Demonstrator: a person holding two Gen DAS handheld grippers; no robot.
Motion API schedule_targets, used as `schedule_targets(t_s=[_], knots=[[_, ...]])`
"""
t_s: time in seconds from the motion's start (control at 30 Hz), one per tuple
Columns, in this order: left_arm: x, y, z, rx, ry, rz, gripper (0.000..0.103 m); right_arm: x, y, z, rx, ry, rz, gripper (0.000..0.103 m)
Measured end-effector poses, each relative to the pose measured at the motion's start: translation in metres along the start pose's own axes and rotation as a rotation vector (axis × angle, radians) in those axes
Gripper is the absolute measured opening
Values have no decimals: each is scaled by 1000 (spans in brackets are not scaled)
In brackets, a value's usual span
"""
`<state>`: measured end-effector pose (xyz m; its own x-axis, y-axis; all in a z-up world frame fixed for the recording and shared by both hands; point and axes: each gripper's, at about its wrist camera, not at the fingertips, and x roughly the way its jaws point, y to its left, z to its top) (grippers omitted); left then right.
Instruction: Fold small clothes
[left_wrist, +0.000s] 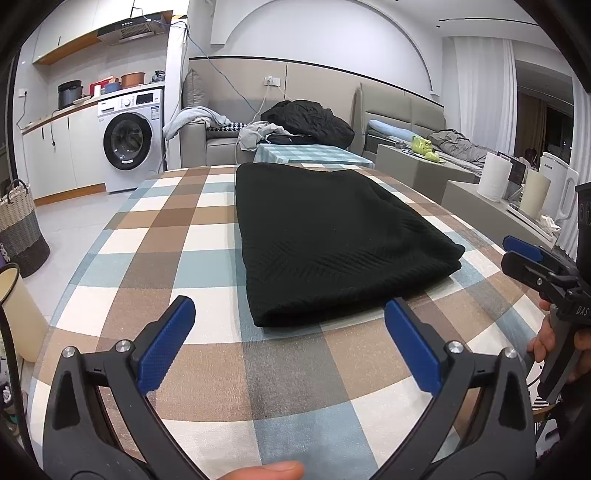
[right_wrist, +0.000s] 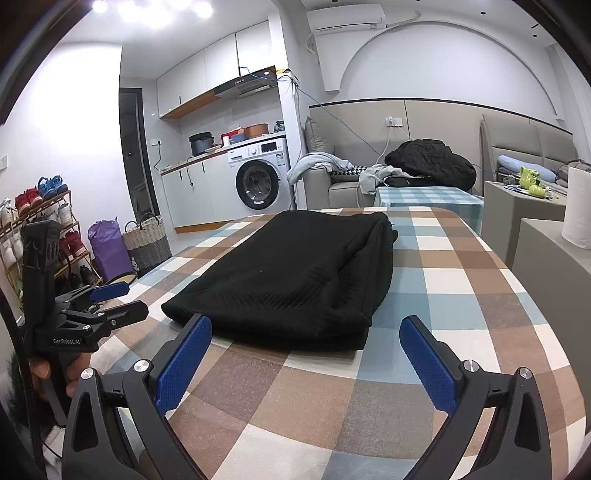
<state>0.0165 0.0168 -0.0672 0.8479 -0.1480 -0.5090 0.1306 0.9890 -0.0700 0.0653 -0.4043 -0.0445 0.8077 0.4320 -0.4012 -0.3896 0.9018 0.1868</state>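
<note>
Black knit sweater (left_wrist: 332, 236) lies folded long on checked tablecloth (left_wrist: 177, 236), centre. Left gripper (left_wrist: 290, 345) & right gripper (right_wrist: 306, 360) both spread wide, empty. Soft, thick, prob. floppy; take near corners.

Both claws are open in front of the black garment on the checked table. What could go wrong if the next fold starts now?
1. The garment is thick and already layered; a claw may pinch only the top layer, so the fold could come apart.
2. The left claw and right claw are close together at the near edge and could collide.
3. Dragging the knit may bunch the tablecloth.
</note>
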Motion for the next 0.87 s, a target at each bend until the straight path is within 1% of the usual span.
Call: schedule_targets(t_s=[0.6,0.87], knots=[[-1,1,0,2,-2,6,102,0,-1,0,-4,6,4,103],[0,4,-1,5,-18,9,102,2,-3,0,-3,9,7,103]])
